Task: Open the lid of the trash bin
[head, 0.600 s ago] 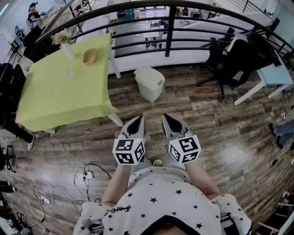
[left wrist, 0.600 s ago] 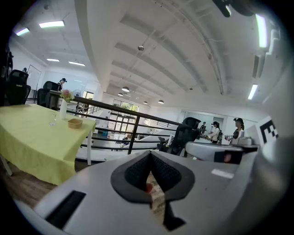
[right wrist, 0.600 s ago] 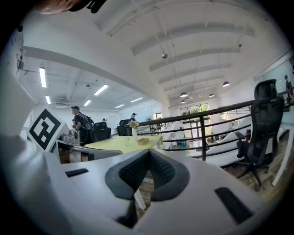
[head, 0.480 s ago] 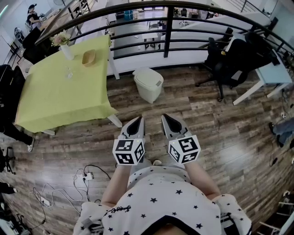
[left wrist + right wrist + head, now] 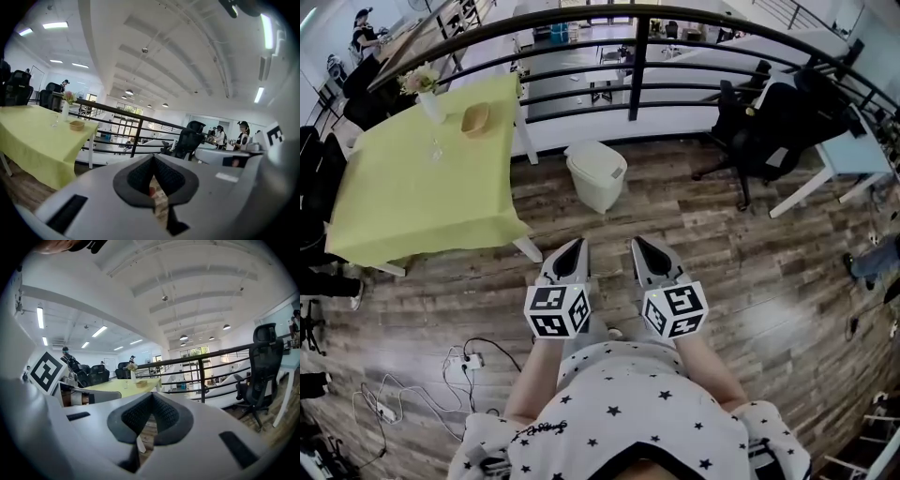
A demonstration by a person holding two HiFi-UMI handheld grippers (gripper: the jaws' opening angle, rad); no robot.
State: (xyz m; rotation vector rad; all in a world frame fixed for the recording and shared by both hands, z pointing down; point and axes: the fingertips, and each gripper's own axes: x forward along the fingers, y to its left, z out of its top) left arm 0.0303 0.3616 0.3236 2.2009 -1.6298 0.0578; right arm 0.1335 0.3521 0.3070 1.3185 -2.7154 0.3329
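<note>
A white trash bin [image 5: 595, 174] with its lid down stands on the wood floor by the railing, between the yellow table and the black chairs. My left gripper [image 5: 577, 246] and right gripper [image 5: 638, 245] are held side by side in front of my body, well short of the bin, pointing toward it. Both are shut with nothing between the jaws. In the left gripper view the left gripper [image 5: 152, 158] has its tips together, and so does the right gripper [image 5: 152, 395] in the right gripper view. The bin does not show in either gripper view.
A table with a yellow cloth [image 5: 422, 178] stands at left, carrying a vase [image 5: 427, 101] and a wooden bowl [image 5: 475, 119]. A black railing [image 5: 637, 66] runs behind the bin. Black office chairs [image 5: 759, 131] and a white desk [image 5: 848, 159] are at right. Cables and a power strip [image 5: 459, 361] lie on the floor at lower left.
The view has shifted a little: the bin and table now sit slightly further left and lower in the head view. Both grippers stay shut, side by side.
</note>
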